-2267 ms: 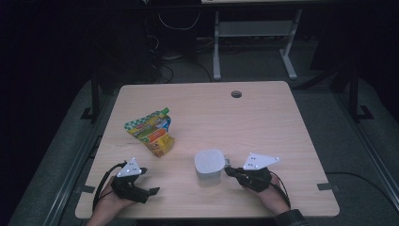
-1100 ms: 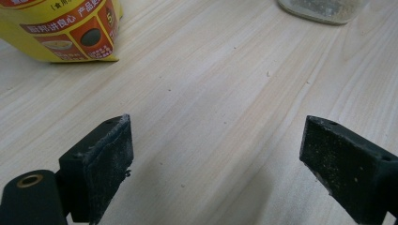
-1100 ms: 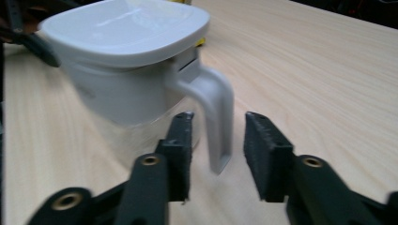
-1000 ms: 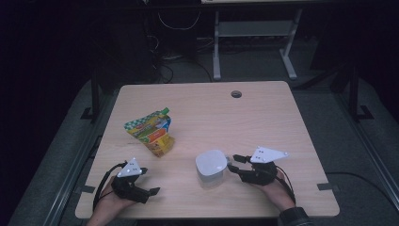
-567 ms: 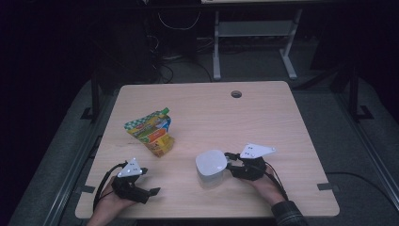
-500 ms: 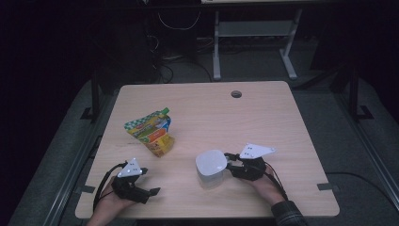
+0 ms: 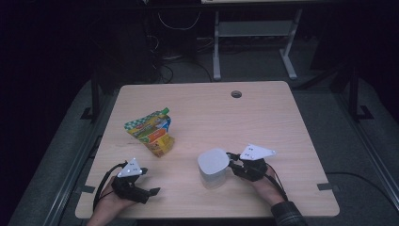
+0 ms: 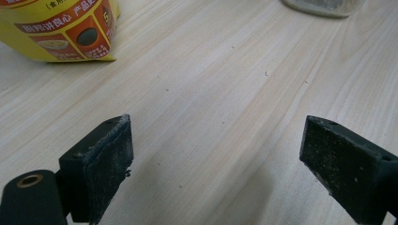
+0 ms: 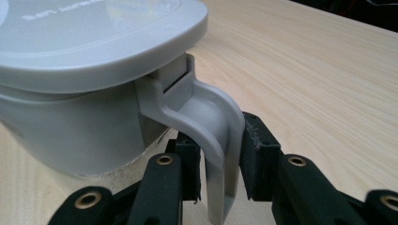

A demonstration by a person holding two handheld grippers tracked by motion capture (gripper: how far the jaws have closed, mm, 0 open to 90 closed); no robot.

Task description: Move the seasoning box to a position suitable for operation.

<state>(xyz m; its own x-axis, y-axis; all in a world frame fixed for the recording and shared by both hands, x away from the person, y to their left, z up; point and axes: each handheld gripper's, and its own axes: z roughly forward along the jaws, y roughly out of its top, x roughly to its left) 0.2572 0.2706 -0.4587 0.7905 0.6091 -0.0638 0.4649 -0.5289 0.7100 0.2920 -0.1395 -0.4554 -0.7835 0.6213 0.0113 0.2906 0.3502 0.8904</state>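
Note:
A grey lidded container stands near the table's front edge. Its curved side handle points toward my right gripper. The jaws of that gripper have just been closing, and both pads now press on the handle from either side. A colourful yellow-and-green snack pouch lies at the left of the table. My left gripper rests at the front left corner. It is open wide over bare wood, with the pouch's lower edge ahead of it to its left.
The light wooden table has a round cable hole near its far edge. A white desk frame and cables stand on the dark floor behind. The container's base shows at the top right of the left gripper view.
My right gripper has slid left up to the container and its jaws have closed onto the side handle. The left hand and the pouch have stayed put.

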